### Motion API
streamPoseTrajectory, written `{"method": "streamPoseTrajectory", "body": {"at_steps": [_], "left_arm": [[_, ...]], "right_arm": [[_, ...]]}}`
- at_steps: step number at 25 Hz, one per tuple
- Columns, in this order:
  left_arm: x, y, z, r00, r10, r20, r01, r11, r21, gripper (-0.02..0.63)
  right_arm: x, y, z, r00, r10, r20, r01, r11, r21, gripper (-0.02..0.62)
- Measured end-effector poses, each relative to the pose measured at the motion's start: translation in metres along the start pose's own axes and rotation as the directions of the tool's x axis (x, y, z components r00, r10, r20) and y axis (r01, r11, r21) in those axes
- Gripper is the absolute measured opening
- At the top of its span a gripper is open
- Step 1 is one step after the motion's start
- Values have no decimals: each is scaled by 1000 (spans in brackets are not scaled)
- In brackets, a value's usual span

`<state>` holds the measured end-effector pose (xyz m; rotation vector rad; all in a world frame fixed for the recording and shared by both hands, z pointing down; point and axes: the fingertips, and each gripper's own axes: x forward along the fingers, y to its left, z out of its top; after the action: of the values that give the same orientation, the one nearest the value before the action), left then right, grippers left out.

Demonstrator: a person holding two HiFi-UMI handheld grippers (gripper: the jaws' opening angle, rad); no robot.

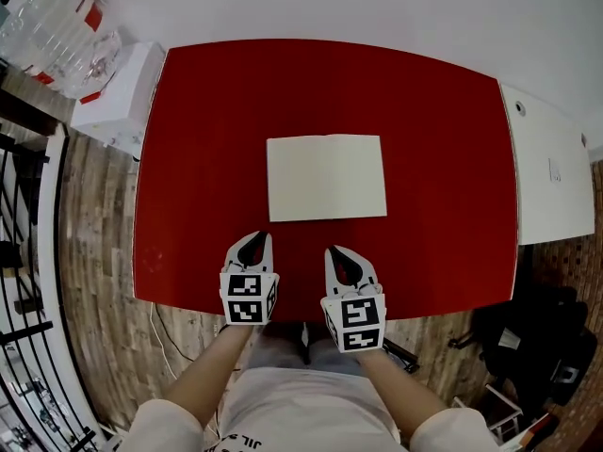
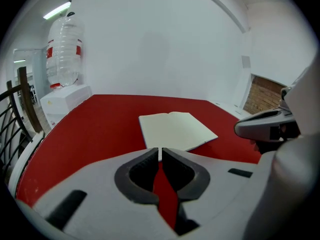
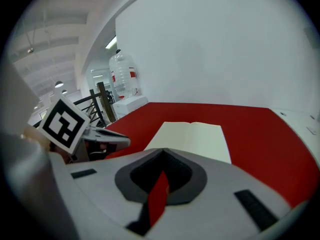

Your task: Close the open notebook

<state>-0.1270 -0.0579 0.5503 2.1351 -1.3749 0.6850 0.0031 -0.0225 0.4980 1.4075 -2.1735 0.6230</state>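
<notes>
An open notebook with blank cream pages lies flat in the middle of the red table. It also shows ahead in the left gripper view and the right gripper view. My left gripper hovers near the table's front edge, just short of the notebook's lower left corner, jaws shut and empty. My right gripper sits beside it below the notebook's lower edge, also shut on nothing. In the left gripper view the tips nearly meet.
A large water bottle stands on a white box off the table's left end. A white cabinet adjoins the right end. Black railing runs along the left. Wooden floor lies around the table.
</notes>
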Motion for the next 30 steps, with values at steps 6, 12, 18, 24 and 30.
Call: {"method": "streamPoseTrajectory", "body": {"at_steps": [6, 12, 18, 24, 30], "left_arm": [[38, 9, -25, 996, -11, -94, 14, 999, 33, 57], [61, 19, -42, 983, -18, -184, 29, 998, 59, 58], [70, 14, -44, 973, -57, -222, 65, 998, 28, 58], [72, 16, -46, 966, -58, -251, 55, 998, -20, 64], [70, 12, -48, 962, -117, -247, 64, 975, -212, 77]], "right_arm": [[15, 0, -18, 999, 20, -35, -20, 1000, 9, -2], [23, 4, -29, 998, 35, -55, -34, 999, 30, -2], [29, 5, -31, 997, 46, -57, -43, 998, 47, -2], [33, 2, -31, 997, 52, -56, -49, 997, 60, -2], [36, 1, -33, 997, 59, -59, -55, 996, 65, -2]]}}
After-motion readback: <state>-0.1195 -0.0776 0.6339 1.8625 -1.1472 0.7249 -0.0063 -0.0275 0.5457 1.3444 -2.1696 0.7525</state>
